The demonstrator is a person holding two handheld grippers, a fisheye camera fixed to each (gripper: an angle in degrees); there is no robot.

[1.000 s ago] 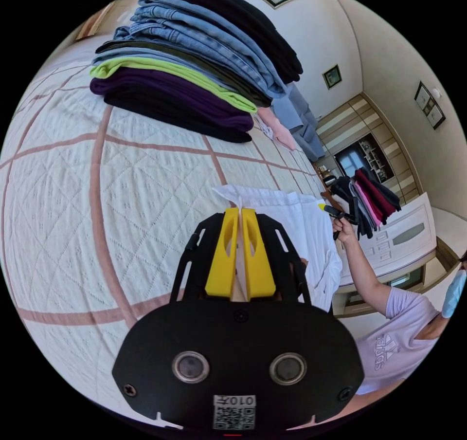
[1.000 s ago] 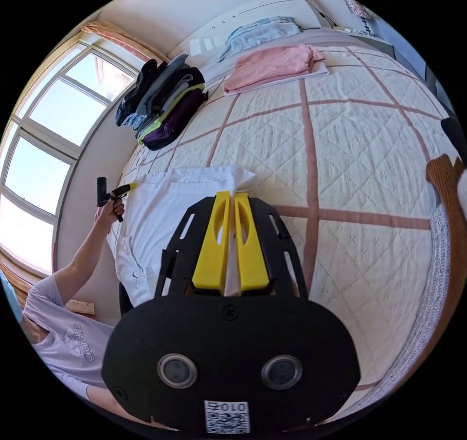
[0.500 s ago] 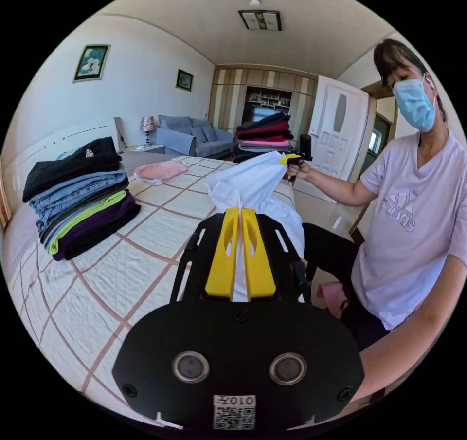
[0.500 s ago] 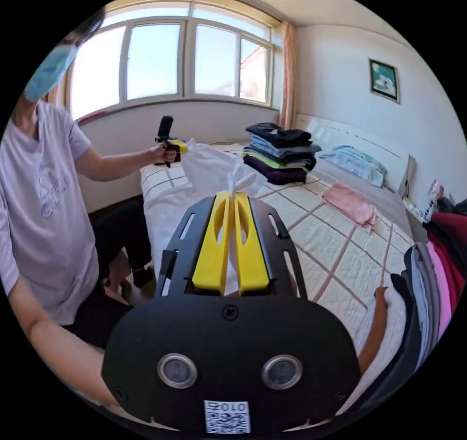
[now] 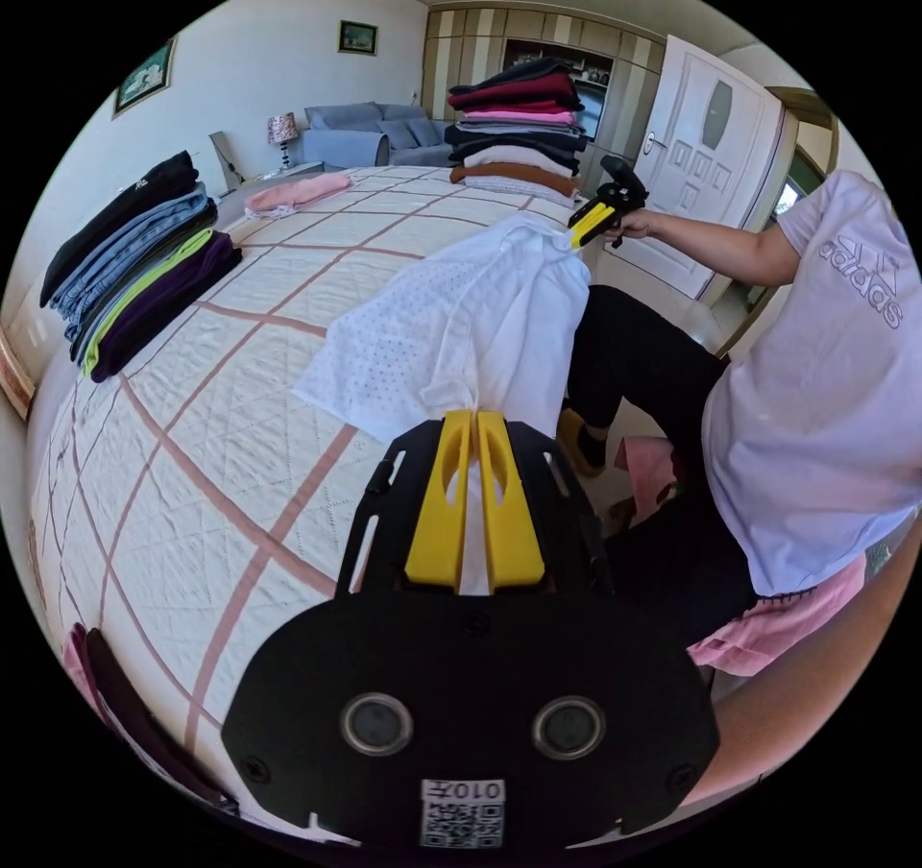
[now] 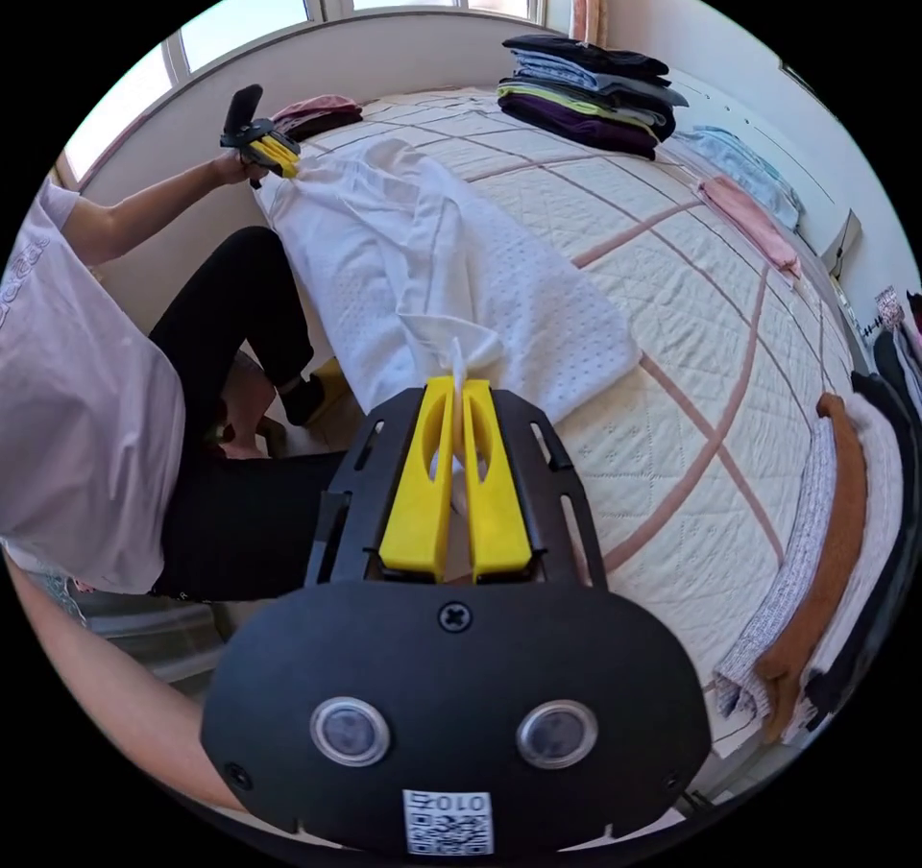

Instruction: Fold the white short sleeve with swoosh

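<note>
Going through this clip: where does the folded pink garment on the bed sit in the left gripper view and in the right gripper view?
Left gripper view: the pink garment lies upper left, beyond the dark clothes stack, near the bed's far edge.
Right gripper view: the pink garment lies upper right, right of the same stack.
Shared landmark: the held white shirt.

Perforated white cloth shirt [image 5: 451,330] (matt) on quilted bedspread [image 5: 192,446].

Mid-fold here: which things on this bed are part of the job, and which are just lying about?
In the job:
- white shirt, held stretched above the bed
- left gripper, shut on it
- right gripper, shut on it

Lying about:
- dark folded stack
- second folded stack
- pink garment
- quilted bedspread
</note>
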